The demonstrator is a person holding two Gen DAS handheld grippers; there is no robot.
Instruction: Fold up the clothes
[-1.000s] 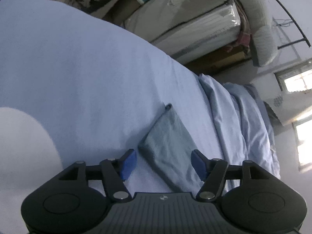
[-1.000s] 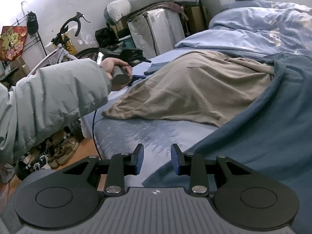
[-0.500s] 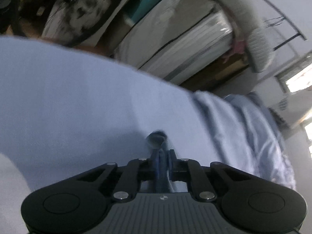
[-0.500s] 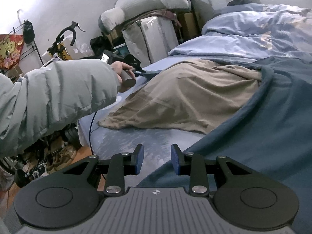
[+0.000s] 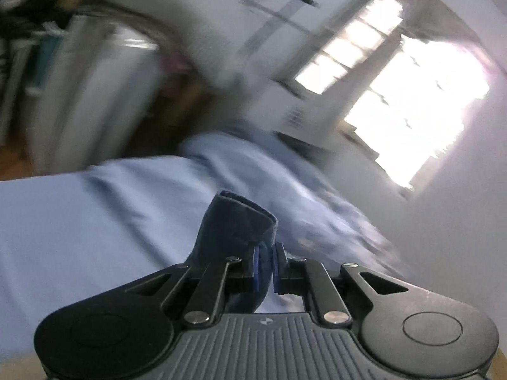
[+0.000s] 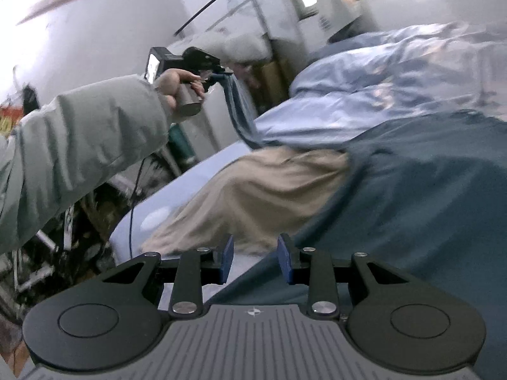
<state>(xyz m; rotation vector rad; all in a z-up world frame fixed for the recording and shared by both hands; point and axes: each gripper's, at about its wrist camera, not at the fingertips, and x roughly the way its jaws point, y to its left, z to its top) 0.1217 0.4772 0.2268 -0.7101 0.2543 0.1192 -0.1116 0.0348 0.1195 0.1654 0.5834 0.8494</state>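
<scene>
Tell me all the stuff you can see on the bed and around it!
Dark blue garment: one, dark blue, on the bed at right; its sleeve lifted.
Tan garment: one, tan, beside the blue one.
Bed sheet: one, light blue.
Duvet: one, light blue, bunched at the far end.
Window: one, bright, far wall.
Jacket sleeve: one, grey-green, left side.
Left gripper: fingers shut on the sleeve.
Right gripper: blue fingers apart, holding nothing.

A dark blue garment point(image 5: 236, 221) hangs pinched between the left fingers point(image 5: 257, 264), its strip trailing down to the bed point(image 6: 196, 183).
</scene>
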